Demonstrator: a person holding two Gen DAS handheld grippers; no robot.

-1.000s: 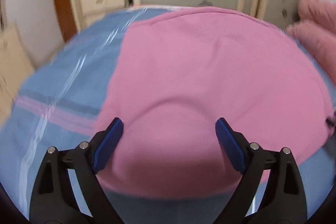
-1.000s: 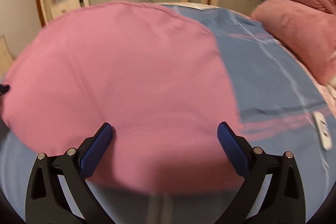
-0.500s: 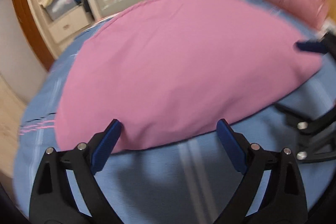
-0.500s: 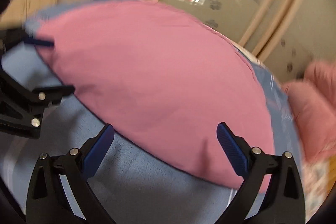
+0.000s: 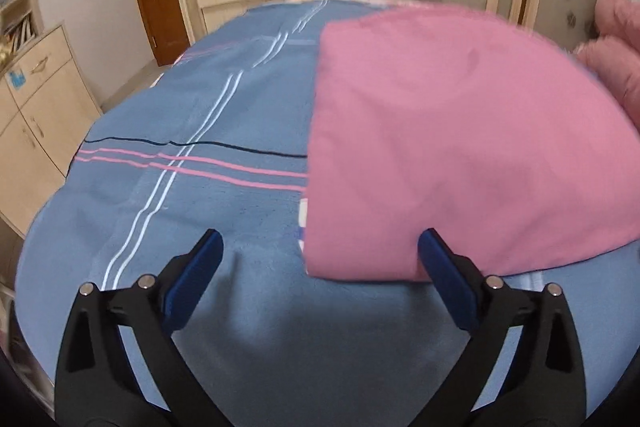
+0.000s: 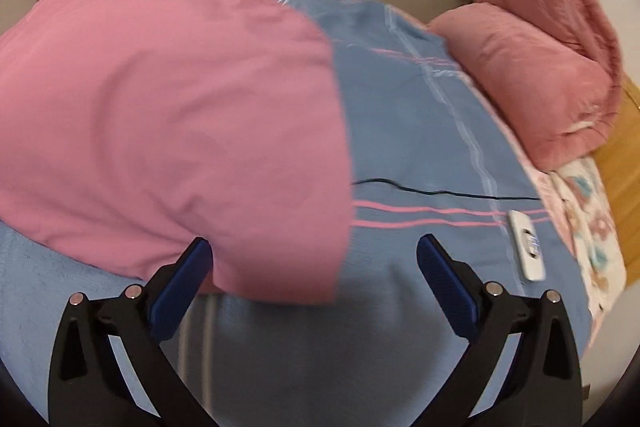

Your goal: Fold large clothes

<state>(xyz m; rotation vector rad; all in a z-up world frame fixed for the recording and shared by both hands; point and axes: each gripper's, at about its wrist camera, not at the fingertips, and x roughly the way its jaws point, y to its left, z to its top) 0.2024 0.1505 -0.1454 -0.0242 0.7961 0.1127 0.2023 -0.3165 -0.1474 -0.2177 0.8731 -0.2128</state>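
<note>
Pink folded garment (image 5: 460,155) lies flat on the blue striped bedsheet (image 5: 200,131). From the left gripper (image 5: 320,275) it fills the 1 to 3 o'clock side, its near corner lying between the blue pads; the jaws are opening and nothing is pinched. From the right gripper (image 6: 312,275) the garment (image 6: 160,115) spreads toward 10 o'clock, with jaws wide and gripping nothing. A rolled pink quilt (image 6: 540,67) sits at 2 o'clock, a white remote (image 6: 526,251) at 3 o'clock.
</note>
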